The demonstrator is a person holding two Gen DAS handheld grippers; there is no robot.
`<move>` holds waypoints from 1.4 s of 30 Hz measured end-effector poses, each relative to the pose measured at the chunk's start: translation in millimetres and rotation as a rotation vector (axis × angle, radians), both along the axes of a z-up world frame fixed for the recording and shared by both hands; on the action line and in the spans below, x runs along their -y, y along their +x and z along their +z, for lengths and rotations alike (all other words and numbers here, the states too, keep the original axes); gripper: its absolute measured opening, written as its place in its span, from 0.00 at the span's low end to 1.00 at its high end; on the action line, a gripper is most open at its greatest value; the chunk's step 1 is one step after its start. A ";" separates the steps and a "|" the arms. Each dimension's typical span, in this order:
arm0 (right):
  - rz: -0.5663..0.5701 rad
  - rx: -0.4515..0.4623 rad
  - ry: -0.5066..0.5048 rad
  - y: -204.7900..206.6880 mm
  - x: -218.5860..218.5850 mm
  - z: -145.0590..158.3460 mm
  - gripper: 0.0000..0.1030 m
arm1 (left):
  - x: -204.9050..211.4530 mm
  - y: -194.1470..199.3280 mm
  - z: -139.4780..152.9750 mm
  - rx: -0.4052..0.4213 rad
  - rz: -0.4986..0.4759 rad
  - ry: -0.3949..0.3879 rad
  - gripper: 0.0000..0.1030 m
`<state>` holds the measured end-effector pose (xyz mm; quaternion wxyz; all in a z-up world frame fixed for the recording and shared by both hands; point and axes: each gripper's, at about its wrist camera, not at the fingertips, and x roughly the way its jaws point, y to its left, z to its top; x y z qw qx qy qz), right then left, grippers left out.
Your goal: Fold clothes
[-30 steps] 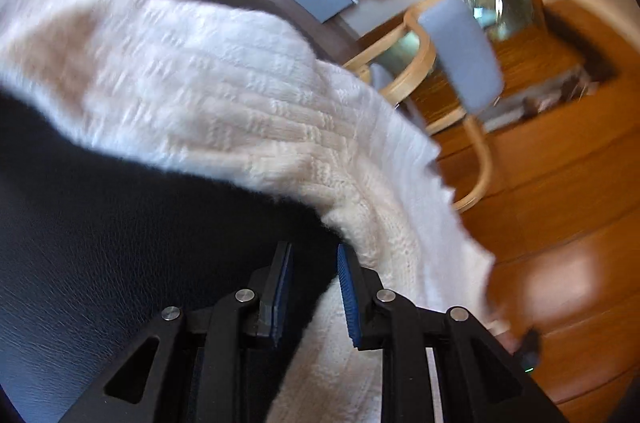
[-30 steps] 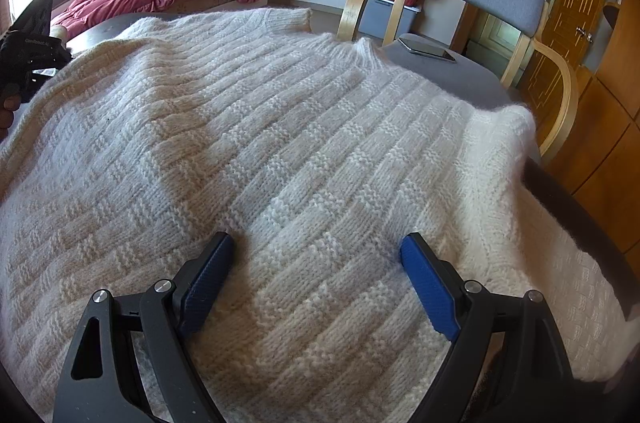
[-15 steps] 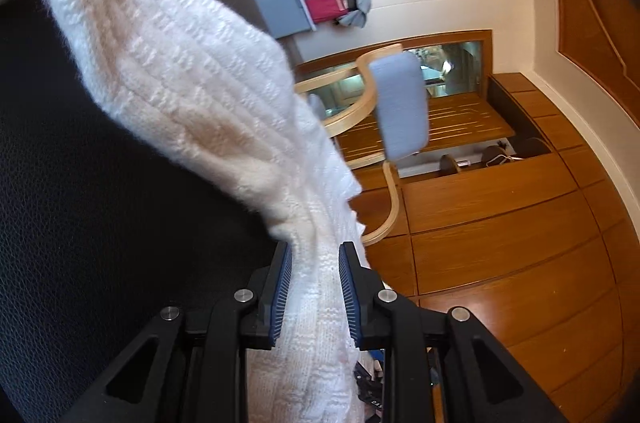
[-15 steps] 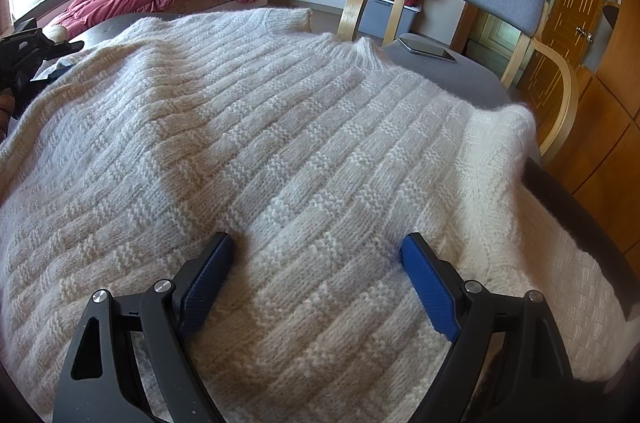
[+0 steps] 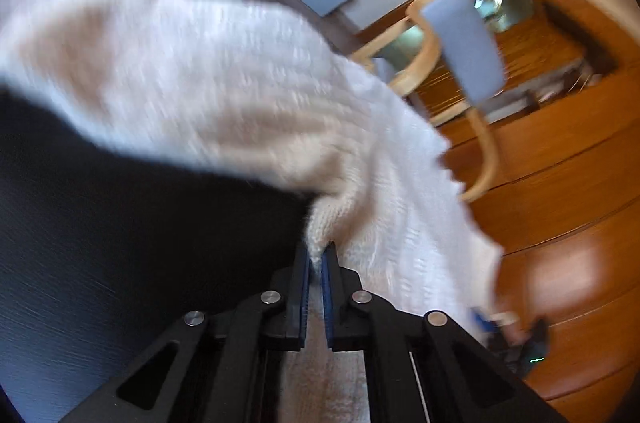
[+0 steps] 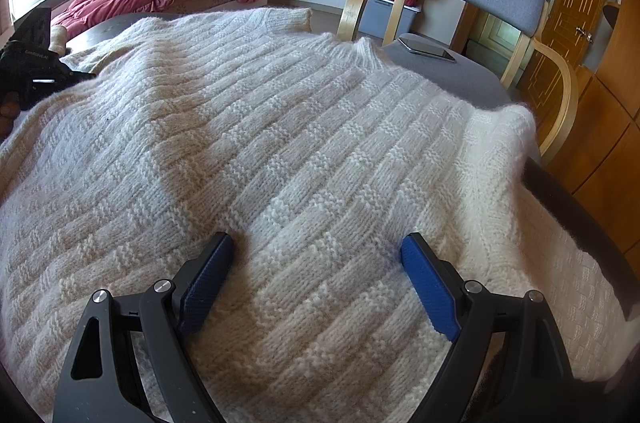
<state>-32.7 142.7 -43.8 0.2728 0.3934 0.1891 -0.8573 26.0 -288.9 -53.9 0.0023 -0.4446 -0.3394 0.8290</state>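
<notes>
Left gripper (image 5: 316,255): jaws just now closed, at the lower centre of the left wrist view, with a bunched edge of the white knitted sweater (image 5: 224,95) pinched between the blue pads. Half a second ago the same knit between the pads, but loose, with gaps on both sides. Now a firm pinch, and the frame blurred.

Meaning for the task, as a judgement: grasp of the edge done, ready for lifting this part and carrying it over the body of the sweater as a first fold.

From the pinch, the knit runs up and to the left across the frame over the dark table (image 5: 100,243), and down to the right over the table edge.

Right gripper (image 6: 316,251): wide open, unchanged, at the lower centre of its view, both tips resting on the flat sweater (image 6: 280,127), nothing clamped. Sweater spread from there to the top of the frame; left gripper at the left edge (image 6: 36,71), on the knit's border.
</notes>
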 end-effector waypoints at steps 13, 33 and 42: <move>-0.001 0.001 -0.001 1.2 0.8 0.4 0.86 | -8.8 21.5 15.6 0.041 0.053 -0.283 0.01; -0.001 0.001 -0.002 -1.8 -0.6 -0.2 0.86 | -120.0 72.3 -3.4 0.008 -0.284 -1.016 0.19; 0.000 0.000 0.001 -6.8 -1.7 -0.1 0.86 | -114.2 59.5 42.8 0.022 -0.293 -0.857 0.18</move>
